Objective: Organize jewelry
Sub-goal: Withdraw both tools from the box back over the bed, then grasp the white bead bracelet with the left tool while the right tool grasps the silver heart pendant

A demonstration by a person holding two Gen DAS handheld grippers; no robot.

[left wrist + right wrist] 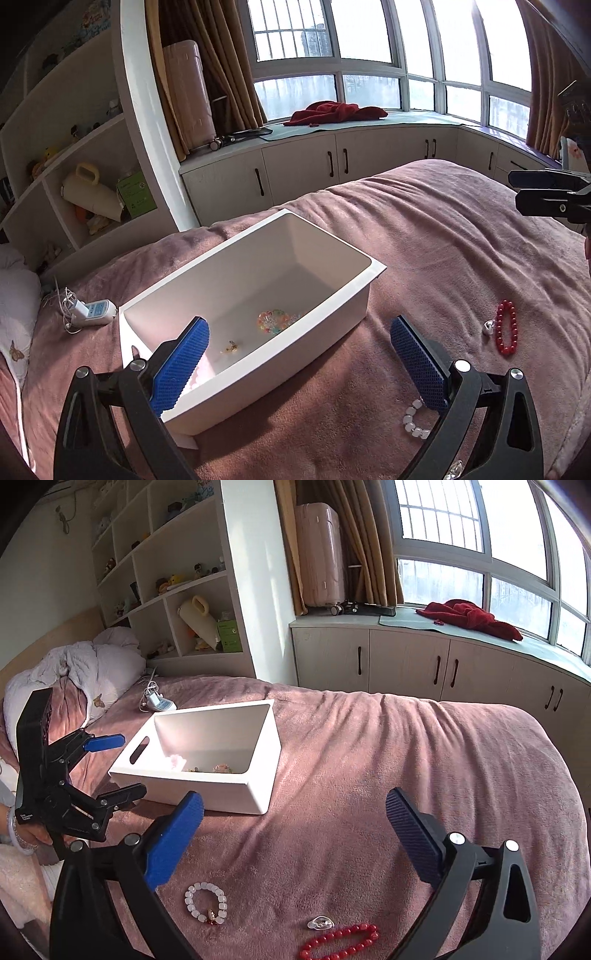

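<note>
A white open box [288, 354] [221, 794] lies on the pink bedspread [406, 757]. Inside it are a colourful bead bracelet [273, 321] and a small gold piece [231, 346]. My left gripper [299, 350] is open over the box's near end, with nothing between its blue pads; in the right wrist view the left gripper [123, 766] hangs beside the box's handle end. My right gripper [295, 823] is open and empty above the blanket. Below it lie a white bead bracelet [205, 902] [413, 421], a silver ring [320, 922] [489, 326] and a red bead bracelet [340, 941] [506, 326]. The right gripper [515, 190] shows at the far right edge.
A white charger with a tangled cable [92, 314] lies on the bed beyond the box, near a pale pillow [110, 686]. An open shelf unit [177, 590] stands behind it. Window-seat cabinets [406, 661] carry a red cloth [469, 618]. A hand [26, 838] holds the left gripper.
</note>
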